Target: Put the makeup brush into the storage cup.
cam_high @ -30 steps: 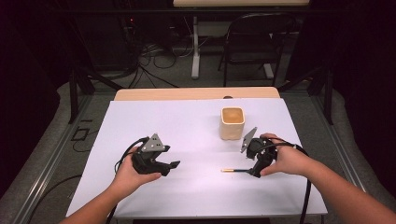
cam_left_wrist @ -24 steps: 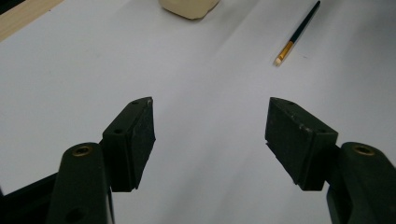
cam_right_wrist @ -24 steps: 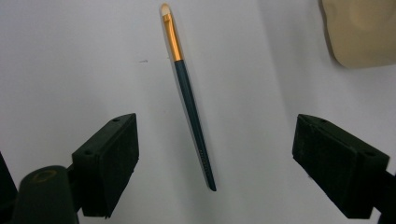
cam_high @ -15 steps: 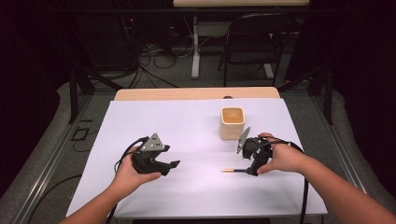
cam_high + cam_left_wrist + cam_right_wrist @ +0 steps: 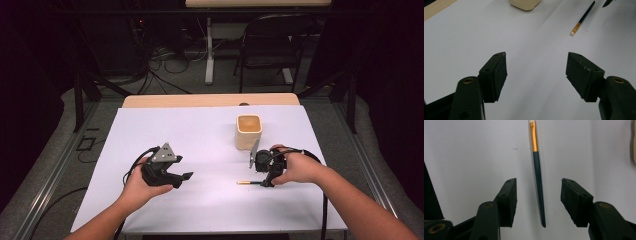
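Observation:
A thin paintbrush [image 5: 537, 175] with a dark teal handle, gold ferrule and pale tip lies flat on the white table cover [image 5: 200, 135]. My right gripper [image 5: 538, 200] straddles its handle end; the jaws have just been closing, and the pads stand clear of the handle on both sides. From above, the brush [image 5: 248, 183] pokes out left of the right gripper [image 5: 263, 181]. My left gripper [image 5: 186, 176] rests at the table's left, held by a hand. It is open with nothing between its jaws [image 5: 536, 72], and the brush [image 5: 584, 17] lies far ahead of it.
A cream square cup [image 5: 248, 131] stands upright just behind the right hand; its base shows in the left gripper view as well [image 5: 525, 3]. A wooden table edge [image 5: 210, 100] runs along the back. Beyond it are a chair [image 5: 265, 45] and floor cables.
The right gripper has shifted slightly left and down over the brush's handle end. The left hand has stayed put.

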A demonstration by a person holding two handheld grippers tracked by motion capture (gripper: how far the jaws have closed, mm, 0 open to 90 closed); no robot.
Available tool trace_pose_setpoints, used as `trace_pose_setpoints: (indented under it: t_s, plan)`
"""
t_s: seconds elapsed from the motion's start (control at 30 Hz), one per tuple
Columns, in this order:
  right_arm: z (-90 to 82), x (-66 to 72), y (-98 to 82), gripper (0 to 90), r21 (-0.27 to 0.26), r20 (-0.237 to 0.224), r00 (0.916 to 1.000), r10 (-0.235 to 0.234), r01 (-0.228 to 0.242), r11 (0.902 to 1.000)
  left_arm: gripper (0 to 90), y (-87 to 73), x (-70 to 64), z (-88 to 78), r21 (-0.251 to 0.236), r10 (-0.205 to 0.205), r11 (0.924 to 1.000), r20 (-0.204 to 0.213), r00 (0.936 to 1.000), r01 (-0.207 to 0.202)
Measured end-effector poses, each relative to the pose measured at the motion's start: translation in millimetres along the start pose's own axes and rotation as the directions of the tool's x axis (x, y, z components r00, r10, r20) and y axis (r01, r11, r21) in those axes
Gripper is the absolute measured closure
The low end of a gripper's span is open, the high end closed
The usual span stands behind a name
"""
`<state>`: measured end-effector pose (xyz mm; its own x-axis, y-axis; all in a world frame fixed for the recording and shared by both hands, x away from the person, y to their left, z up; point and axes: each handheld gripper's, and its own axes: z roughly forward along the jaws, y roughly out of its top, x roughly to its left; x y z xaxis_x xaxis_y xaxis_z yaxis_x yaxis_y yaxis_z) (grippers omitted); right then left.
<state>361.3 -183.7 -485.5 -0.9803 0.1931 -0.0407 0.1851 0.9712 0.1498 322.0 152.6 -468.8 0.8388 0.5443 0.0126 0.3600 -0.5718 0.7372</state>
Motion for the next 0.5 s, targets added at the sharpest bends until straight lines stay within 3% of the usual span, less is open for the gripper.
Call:
trace_pose_setpoints:
  t_s: [0.3, 0.5]
  plan:
    - [2.7, 1.6, 7.1, 52.2, 0.068, -0.002, 0.9995, -0.031, 0.031, 0.9972, 33.2, -0.3, 0.4, -0.8, 0.003, -0.001, 1.0000, 0.000, 1.0000, 0.001]
    - [2.8, 2.4, 9.8, 50.3, 0.065, 0.020, 0.9985, -0.051, 0.050, 0.9967, 33.2, -0.1, -0.1, 0.3, 0.004, 0.002, 1.0000, 0.000, 1.0000, -0.002]
